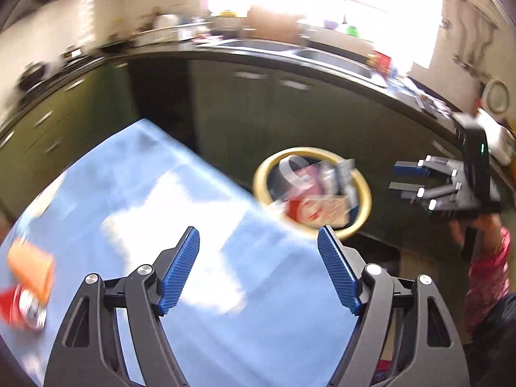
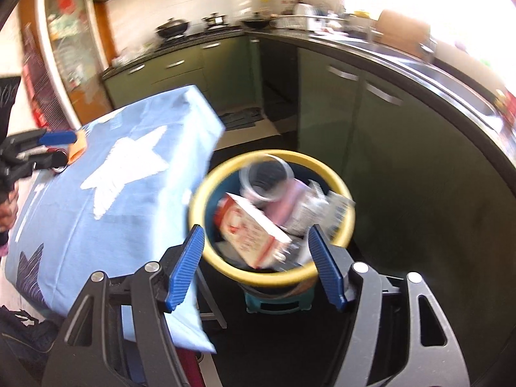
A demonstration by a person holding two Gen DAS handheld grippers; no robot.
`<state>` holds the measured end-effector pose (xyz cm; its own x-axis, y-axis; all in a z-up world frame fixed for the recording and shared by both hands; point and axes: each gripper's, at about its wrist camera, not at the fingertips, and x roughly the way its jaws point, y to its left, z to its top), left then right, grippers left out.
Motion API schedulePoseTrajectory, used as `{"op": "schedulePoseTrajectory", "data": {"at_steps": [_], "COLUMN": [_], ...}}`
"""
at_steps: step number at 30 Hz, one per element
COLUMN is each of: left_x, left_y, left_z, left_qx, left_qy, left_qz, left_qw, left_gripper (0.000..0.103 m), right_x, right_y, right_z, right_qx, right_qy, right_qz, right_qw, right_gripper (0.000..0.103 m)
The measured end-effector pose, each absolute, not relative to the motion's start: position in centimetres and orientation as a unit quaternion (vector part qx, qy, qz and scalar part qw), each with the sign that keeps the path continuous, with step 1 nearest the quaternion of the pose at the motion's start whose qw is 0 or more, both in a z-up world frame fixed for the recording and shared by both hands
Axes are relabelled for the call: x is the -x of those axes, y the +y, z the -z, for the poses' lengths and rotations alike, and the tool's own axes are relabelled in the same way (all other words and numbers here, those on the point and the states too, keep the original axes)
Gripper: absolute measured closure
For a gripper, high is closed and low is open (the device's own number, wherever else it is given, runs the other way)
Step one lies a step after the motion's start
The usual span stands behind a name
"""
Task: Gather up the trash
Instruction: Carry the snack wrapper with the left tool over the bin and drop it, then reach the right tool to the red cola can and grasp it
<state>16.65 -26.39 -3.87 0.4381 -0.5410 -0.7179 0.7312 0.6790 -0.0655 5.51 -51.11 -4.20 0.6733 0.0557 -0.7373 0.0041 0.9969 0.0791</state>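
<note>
A round bin with a yellow rim [image 2: 350,222] stands beside the table and holds a red-and-white carton [image 2: 250,229], a clear plastic cup [image 2: 267,177] and wrappers. My right gripper [image 2: 255,231] hovers above the bin, open with nothing between its fingers. In the left wrist view the right gripper [image 1: 393,178] shows just right of the bin [image 1: 261,190]. My left gripper [image 1: 258,235] is open and empty over the blue star-patterned tablecloth [image 1: 154,193]. On the table's left lie a red can [image 1: 19,309] and an orange item [image 1: 32,271]. The left gripper [image 2: 59,150] is close to them.
The bin sits on a teal stool [image 2: 277,303]. Green cabinets [image 2: 403,148] under a dark counter with a sink [image 1: 322,54] curve around behind it. A stove with pans [image 2: 174,29] is at the back. A hand in a pink sleeve [image 1: 487,277] holds the right gripper.
</note>
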Motion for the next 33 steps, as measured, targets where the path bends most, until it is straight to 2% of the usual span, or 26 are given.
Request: {"op": "schedulePoseTrajectory", "data": {"at_steps": [10,15,20,23,29,33], "left_x": [-12.2,-10.1,-9.1,-8.8,-8.6,-8.8], "left_y": [-8.9,-2.4,0.5,1.1,1.8,2.3], "left_z": [8.0,9.8,11.0,11.6,12.3,12.5], "left_qx": [-0.076,-0.057,-0.030,-0.029,-0.013,-0.010], "left_qy": [0.370,0.374,0.380,0.379,0.384,0.385], "left_qz": [0.225,0.157,0.128,0.113,0.111,0.107], "left_qw": [0.898,0.912,0.916,0.918,0.917,0.917], "left_gripper": [0.018,0.017,0.016,0.016,0.015,0.015], "right_x": [-14.8,-18.9,-21.8,-23.9,-28.8,-31.8], "right_y": [-38.3,-28.7,-18.9,-13.7,-5.9,-2.2], "right_z": [2.2,1.6,0.8,0.5,2.0,3.6], "right_qx": [0.047,0.098,0.159,0.194,0.251,0.284], "right_qy": [0.420,0.422,0.397,0.390,0.428,0.453], "right_qz": [-0.153,-0.258,-0.372,-0.422,-0.451,-0.455], "right_qw": [0.893,0.864,0.824,0.795,0.742,0.712], "right_gripper": [0.039,0.039,0.039,0.033,0.031,0.023]}}
